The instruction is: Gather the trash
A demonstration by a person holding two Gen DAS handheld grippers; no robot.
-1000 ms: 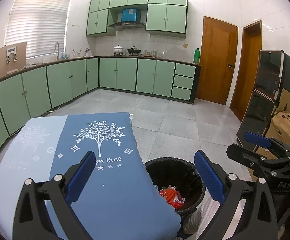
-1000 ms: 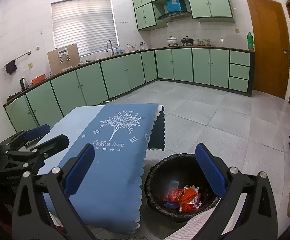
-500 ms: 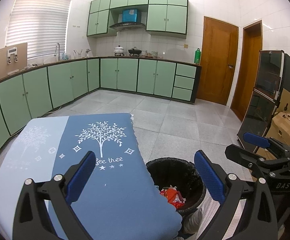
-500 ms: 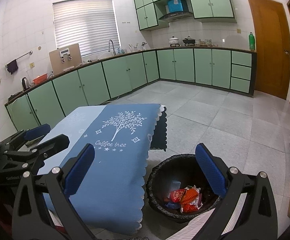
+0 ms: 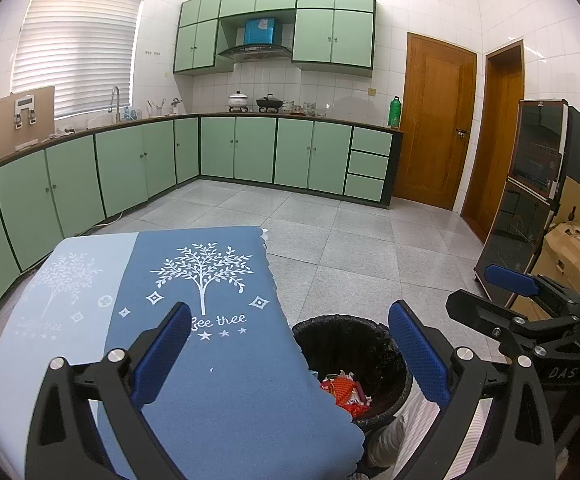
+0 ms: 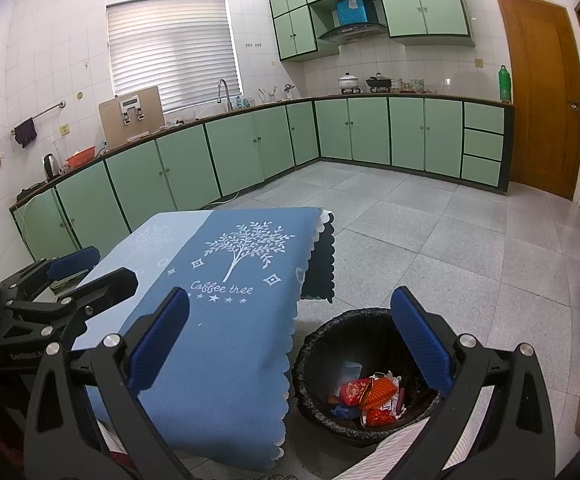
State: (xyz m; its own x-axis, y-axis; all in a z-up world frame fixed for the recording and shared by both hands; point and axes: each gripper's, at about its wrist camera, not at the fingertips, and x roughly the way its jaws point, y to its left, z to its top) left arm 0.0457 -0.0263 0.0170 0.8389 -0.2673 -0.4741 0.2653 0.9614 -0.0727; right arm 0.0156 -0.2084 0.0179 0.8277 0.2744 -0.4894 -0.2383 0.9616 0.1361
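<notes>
A black-lined trash bin (image 5: 382, 340) (image 6: 322, 328) stands on the floor beside the table's right edge. Red and orange wrappers (image 5: 344, 390) (image 6: 370, 394) lie in its bottom. My left gripper (image 5: 290, 356) is open and empty above the table's near right corner, and it shows from the side in the right wrist view (image 6: 89, 274). My right gripper (image 6: 290, 344) is also open and empty, above the bin's left rim and the cloth's edge. It shows at the right of the left wrist view (image 5: 490, 296). The blue tablecloth (image 5: 209, 360) (image 6: 229, 340) shows no trash.
Green floor cabinets (image 5: 129, 172) (image 6: 209, 164) line the left and far walls. Two wooden doors (image 5: 434, 120) stand at the far right. A dark glass-front cabinet (image 5: 530, 184) and cardboard boxes (image 5: 566, 248) stand to the right. Striped fabric (image 6: 410, 440) lies near the bin. Grey tiled floor (image 6: 430, 232) stretches beyond.
Both views have drifted only slightly. Both grippers stay open and empty, and the bin and its wrappers have not moved.
</notes>
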